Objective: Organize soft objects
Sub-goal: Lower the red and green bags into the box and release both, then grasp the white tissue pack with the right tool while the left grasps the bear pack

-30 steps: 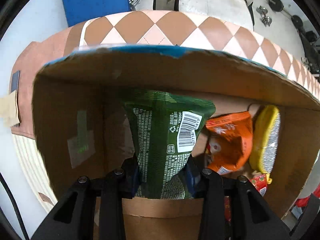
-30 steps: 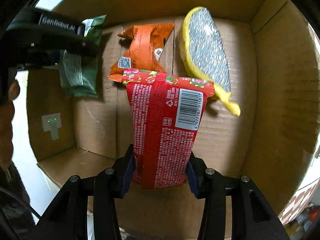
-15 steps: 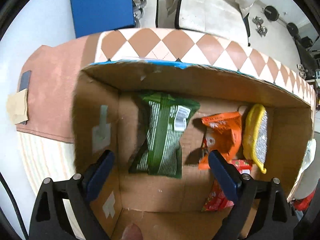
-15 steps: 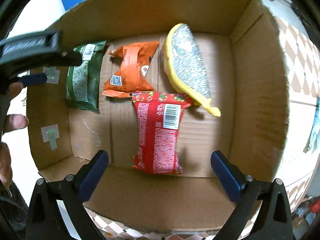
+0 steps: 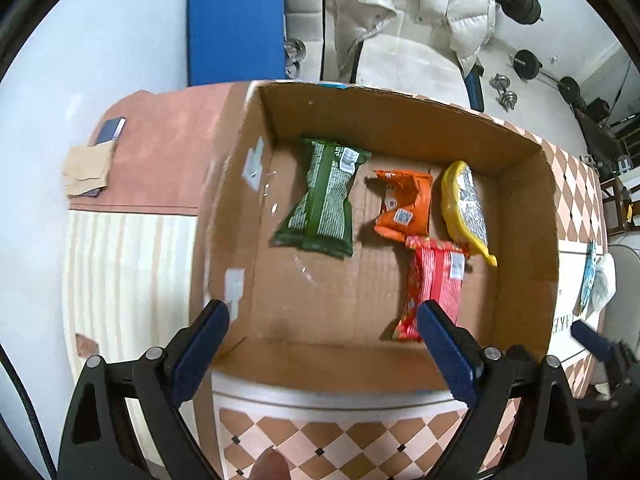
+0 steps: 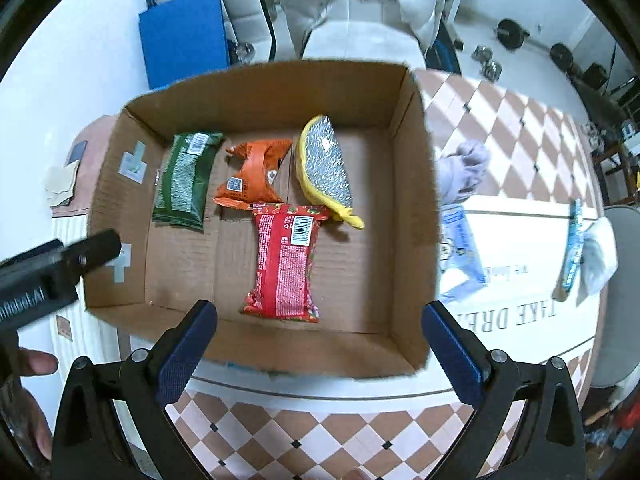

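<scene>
An open cardboard box [image 5: 400,120] [image 6: 412,208] holds a green packet [image 5: 324,200] [image 6: 184,180], an orange packet [image 5: 404,204] [image 6: 256,172], a red packet [image 5: 434,280] [image 6: 286,260] and a yellow-rimmed grey sponge [image 5: 466,204] [image 6: 326,164]. My left gripper [image 5: 322,344] is open and empty above the box's near wall. My right gripper [image 6: 318,344] is open and empty above the near wall too. The left gripper's body [image 6: 52,272] shows at the left of the right wrist view.
The box sits on a checkered tablecloth [image 6: 500,128]. A lilac cloth [image 6: 464,168], a pale blue packet [image 6: 460,248] and a blue-and-white item [image 6: 580,240] lie right of the box. A beige cloth [image 5: 86,166] and a phone [image 5: 110,130] lie left.
Both grippers opened, dropping the green and red packets into the box, then rose and pulled back toward the near side of the box.
</scene>
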`<state>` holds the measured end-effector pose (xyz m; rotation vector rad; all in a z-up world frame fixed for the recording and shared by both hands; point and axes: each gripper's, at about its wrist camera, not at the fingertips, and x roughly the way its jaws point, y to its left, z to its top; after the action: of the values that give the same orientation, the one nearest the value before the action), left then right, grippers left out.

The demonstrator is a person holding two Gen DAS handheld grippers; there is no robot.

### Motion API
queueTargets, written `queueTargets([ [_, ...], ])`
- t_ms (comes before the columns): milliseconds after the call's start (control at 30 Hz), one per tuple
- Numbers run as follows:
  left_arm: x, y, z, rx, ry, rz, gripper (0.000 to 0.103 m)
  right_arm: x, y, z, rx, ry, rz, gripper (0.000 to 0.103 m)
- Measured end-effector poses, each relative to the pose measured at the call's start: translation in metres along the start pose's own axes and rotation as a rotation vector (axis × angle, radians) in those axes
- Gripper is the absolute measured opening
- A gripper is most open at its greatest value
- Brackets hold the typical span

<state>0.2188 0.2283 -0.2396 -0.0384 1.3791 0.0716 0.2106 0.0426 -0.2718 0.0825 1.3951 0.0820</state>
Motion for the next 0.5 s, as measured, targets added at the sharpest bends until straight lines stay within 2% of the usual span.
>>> queueTargets([
  [67,-0.013,0.0,-0.012,-0.004,-0.033,0.012,0.097,-0.014,-0.001,-0.008,-0.009,-0.024,0.009,0.103],
  [133,-0.021,0.001,-0.016,-0.009,-0.059,0.019,0.103,-0.025,-0.002,-0.015,-0.018,-0.042,0.017,0.103],
  [333,-0.047,-0.01,-0.022,-0.04,-0.092,-0.031,0.103,-0.046,-0.012,-0.026,-0.01,-0.059,0.071,0.103],
  [500,-0.068,-0.055,-0.018,-0.003,-0.093,-0.055,0.103,-0.06,-0.054,-0.029,0.068,-0.059,0.136,0.103],
])
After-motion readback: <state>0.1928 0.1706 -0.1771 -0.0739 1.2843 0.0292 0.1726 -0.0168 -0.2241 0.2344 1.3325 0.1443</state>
